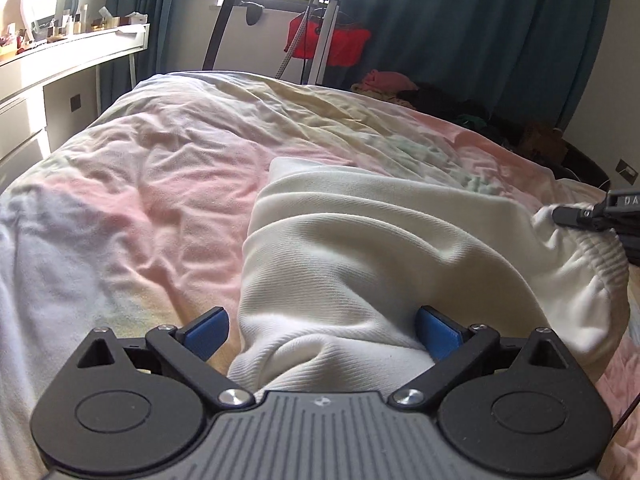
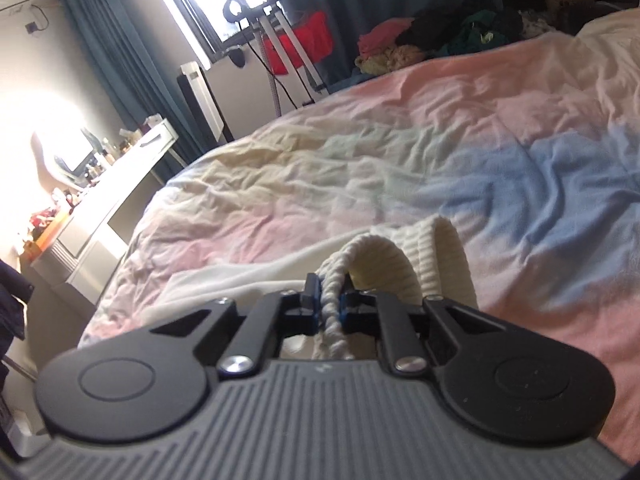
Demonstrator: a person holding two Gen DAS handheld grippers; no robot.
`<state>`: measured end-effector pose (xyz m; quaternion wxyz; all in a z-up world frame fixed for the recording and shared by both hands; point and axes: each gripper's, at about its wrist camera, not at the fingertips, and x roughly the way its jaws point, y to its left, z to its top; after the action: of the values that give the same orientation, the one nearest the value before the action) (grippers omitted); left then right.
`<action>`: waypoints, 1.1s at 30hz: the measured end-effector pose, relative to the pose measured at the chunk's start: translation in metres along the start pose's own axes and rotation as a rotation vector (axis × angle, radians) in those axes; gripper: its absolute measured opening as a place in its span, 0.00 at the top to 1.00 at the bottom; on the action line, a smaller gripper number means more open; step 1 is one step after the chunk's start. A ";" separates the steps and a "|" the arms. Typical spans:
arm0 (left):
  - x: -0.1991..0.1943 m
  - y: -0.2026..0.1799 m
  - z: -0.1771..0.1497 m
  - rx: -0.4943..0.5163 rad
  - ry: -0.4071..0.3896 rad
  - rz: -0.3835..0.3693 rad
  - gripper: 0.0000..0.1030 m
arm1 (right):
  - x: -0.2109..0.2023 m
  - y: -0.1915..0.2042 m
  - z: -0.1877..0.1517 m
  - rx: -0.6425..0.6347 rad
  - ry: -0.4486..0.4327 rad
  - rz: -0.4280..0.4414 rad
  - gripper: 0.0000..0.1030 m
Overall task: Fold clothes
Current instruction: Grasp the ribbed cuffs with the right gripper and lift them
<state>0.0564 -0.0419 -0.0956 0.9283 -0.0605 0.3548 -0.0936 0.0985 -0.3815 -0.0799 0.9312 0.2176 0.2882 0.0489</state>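
A white knit garment (image 1: 360, 256) lies on the bed, bunched toward me. My left gripper (image 1: 322, 334) is open, its blue pads wide apart with a fold of the white cloth lying between them. My right gripper (image 2: 330, 300) is shut on the garment's ribbed waistband (image 2: 400, 252) and holds it a little above the bed. The right gripper also shows at the right edge of the left wrist view (image 1: 588, 216), pinching the garment's ribbed edge.
The bed has a crumpled pastel pink, yellow and blue cover (image 1: 160, 184). A white dresser with bottles (image 1: 60, 64) stands at the left. A pile of clothes (image 2: 440, 44) lies beyond the bed. A stand with a red cloth (image 1: 328, 40) is by the window.
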 end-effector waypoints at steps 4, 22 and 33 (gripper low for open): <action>-0.011 -0.010 -0.003 0.061 -0.032 0.018 0.03 | -0.018 0.003 0.024 0.022 -0.133 0.003 0.89; 0.004 -0.001 -0.004 -0.031 0.048 -0.039 0.02 | 0.012 -0.045 -0.004 0.072 -0.001 -0.130 0.55; 0.001 0.003 -0.003 -0.064 0.065 -0.052 0.02 | -0.046 -0.059 -0.040 0.180 0.142 -0.179 0.12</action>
<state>0.0554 -0.0392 -0.0993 0.9111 -0.0964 0.3860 -0.1080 0.0362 -0.4300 -0.1114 0.8858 0.2697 0.3750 -0.0450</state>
